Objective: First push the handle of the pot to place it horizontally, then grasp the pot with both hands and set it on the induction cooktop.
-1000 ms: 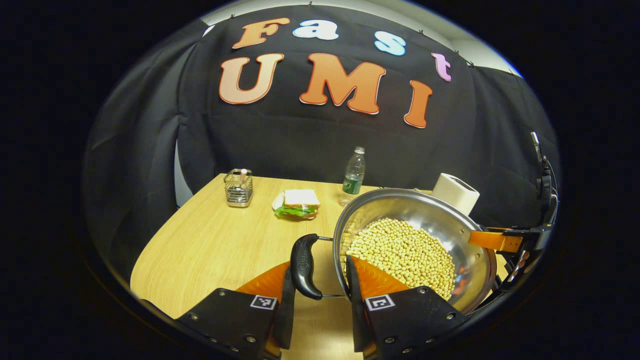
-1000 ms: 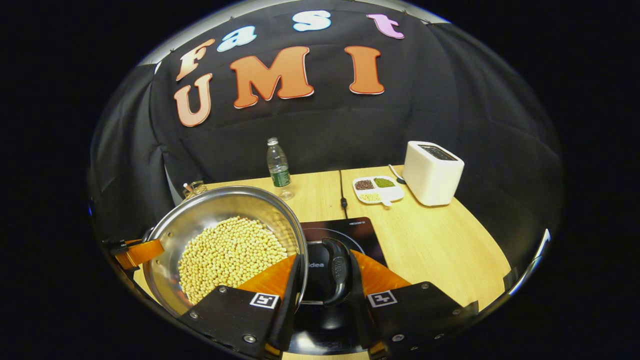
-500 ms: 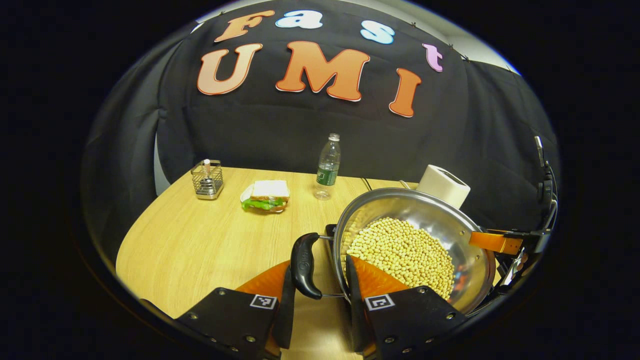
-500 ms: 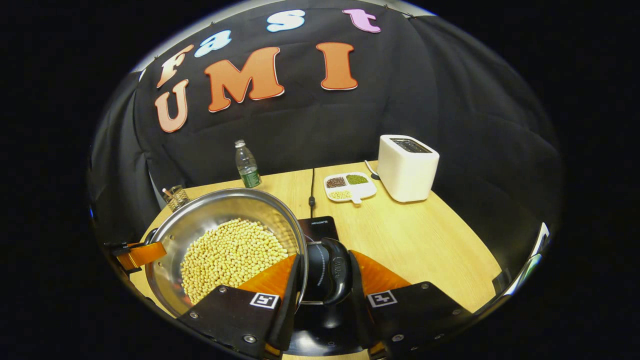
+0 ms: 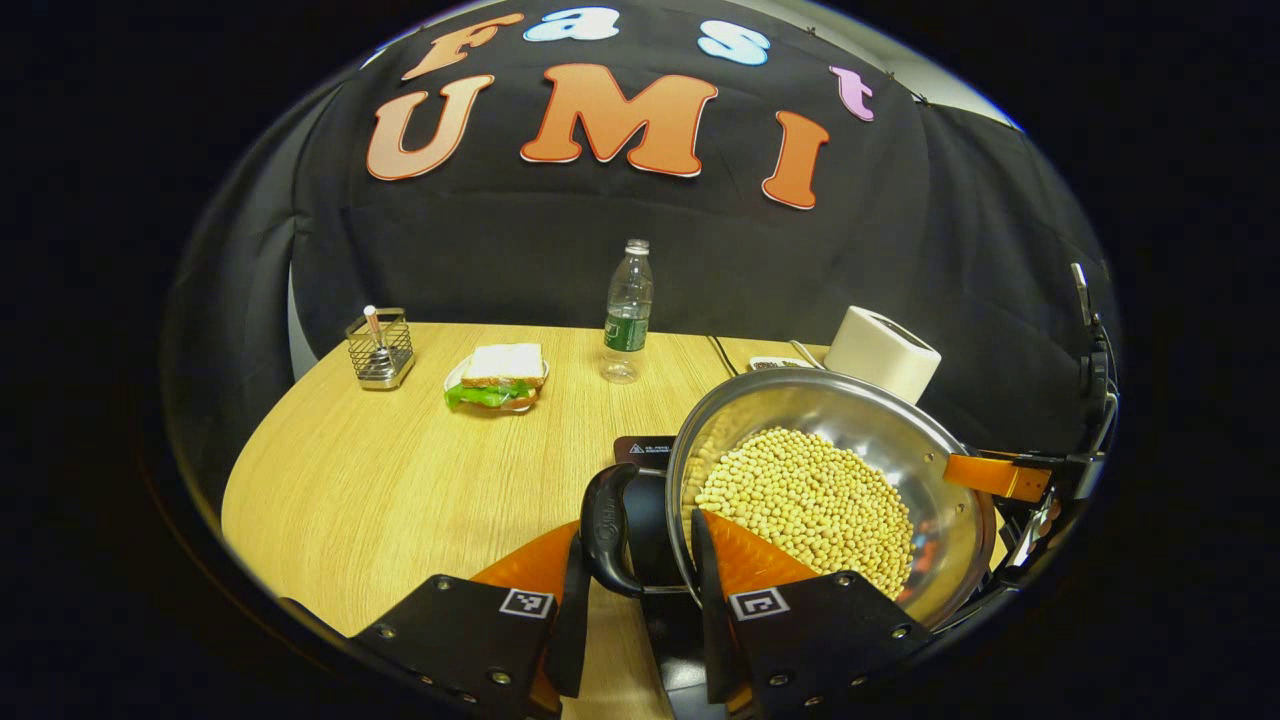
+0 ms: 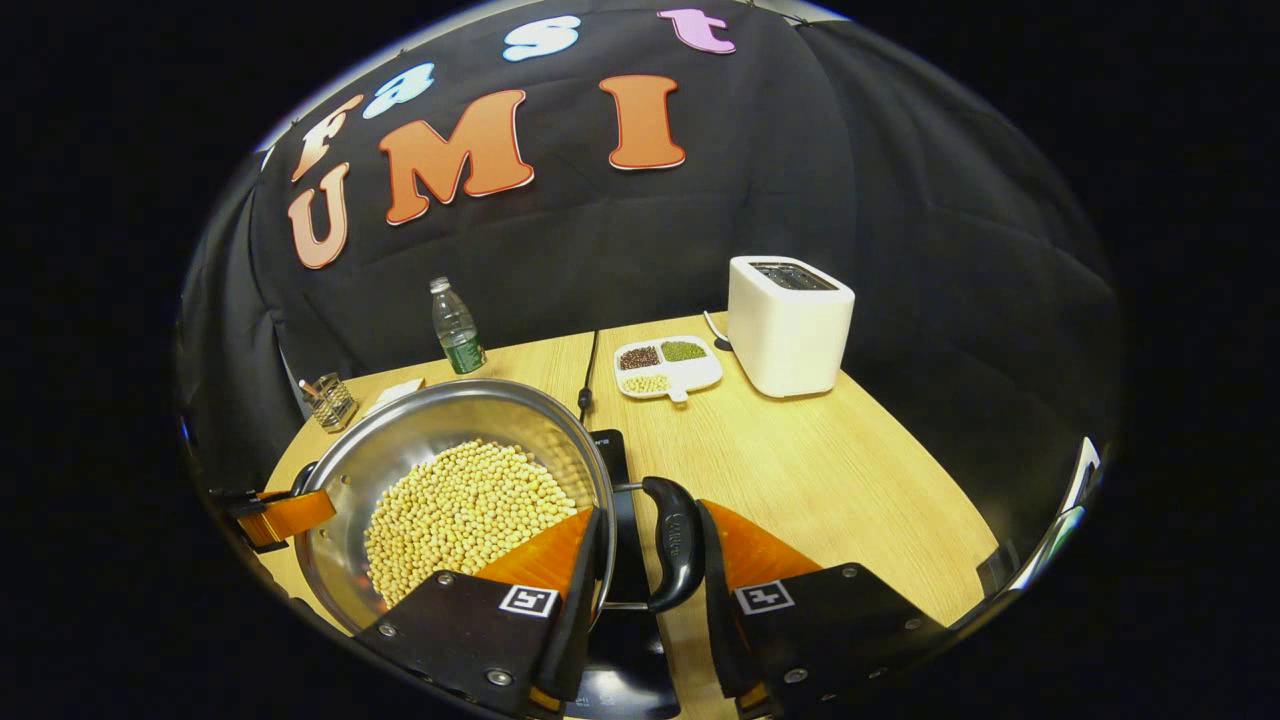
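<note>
Both jaws astride pot (image 5: pixel 830 480) handles.

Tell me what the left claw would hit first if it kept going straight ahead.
Nothing new: the left claw already straddles the pot at its handle. Beyond lies bare table, probably.

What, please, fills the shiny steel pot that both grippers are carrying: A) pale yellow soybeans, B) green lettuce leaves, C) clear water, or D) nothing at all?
A: in the left gripper view the shiny steel pot holds a heap of pale yellow soybeans, and the right gripper view shows the same heap inside it.
</note>
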The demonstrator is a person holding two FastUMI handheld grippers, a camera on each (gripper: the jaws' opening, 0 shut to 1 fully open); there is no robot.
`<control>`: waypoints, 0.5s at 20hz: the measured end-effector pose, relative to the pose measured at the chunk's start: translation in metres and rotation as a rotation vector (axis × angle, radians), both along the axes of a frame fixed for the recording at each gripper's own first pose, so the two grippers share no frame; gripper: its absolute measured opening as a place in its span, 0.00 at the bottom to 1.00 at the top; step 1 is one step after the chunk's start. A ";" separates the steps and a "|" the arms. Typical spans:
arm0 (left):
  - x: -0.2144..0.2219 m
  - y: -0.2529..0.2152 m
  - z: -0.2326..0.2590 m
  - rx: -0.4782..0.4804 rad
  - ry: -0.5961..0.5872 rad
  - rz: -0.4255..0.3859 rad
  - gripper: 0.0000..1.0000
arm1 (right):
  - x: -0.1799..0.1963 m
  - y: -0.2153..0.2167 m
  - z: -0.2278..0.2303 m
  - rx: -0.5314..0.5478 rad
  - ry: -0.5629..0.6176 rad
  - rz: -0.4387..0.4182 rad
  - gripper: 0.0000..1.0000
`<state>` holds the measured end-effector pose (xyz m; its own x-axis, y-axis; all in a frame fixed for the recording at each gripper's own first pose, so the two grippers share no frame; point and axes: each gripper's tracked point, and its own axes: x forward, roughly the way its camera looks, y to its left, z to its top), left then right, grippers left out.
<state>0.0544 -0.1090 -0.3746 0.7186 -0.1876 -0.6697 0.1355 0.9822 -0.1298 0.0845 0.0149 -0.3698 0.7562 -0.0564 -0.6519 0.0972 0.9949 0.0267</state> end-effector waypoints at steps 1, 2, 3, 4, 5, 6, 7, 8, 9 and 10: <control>0.002 -0.001 -0.002 0.001 0.005 0.001 0.49 | 0.002 -0.001 -0.003 0.004 0.006 -0.003 0.50; 0.003 -0.001 -0.005 0.002 0.010 0.002 0.49 | 0.002 -0.001 -0.006 0.005 0.013 -0.002 0.50; 0.004 -0.001 -0.007 0.002 0.012 0.004 0.49 | 0.003 -0.002 -0.008 0.004 0.020 -0.001 0.51; 0.006 0.000 -0.009 0.002 0.012 0.011 0.49 | 0.004 -0.002 -0.011 0.005 0.025 0.000 0.51; 0.007 0.000 -0.010 0.002 0.015 0.014 0.49 | 0.006 -0.002 -0.013 0.006 0.029 0.002 0.51; 0.008 0.000 -0.012 0.002 0.014 0.012 0.49 | 0.007 -0.002 -0.015 0.009 0.033 0.000 0.51; 0.009 0.000 -0.014 0.001 0.015 0.011 0.49 | 0.008 -0.002 -0.018 0.015 0.039 -0.001 0.50; 0.011 0.000 -0.013 0.000 0.011 0.012 0.49 | 0.007 -0.001 -0.022 0.022 0.049 -0.002 0.51; 0.012 0.001 -0.012 0.002 0.007 0.011 0.49 | 0.007 -0.001 -0.022 0.029 0.054 -0.003 0.51; 0.013 0.002 -0.014 0.004 0.010 0.012 0.49 | 0.008 -0.001 -0.020 0.030 0.051 -0.003 0.51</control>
<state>0.0674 -0.1071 -0.3884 0.7140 -0.1762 -0.6776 0.1222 0.9843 -0.1273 0.0928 0.0137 -0.3897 0.7219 -0.0384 -0.6909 0.1017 0.9935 0.0511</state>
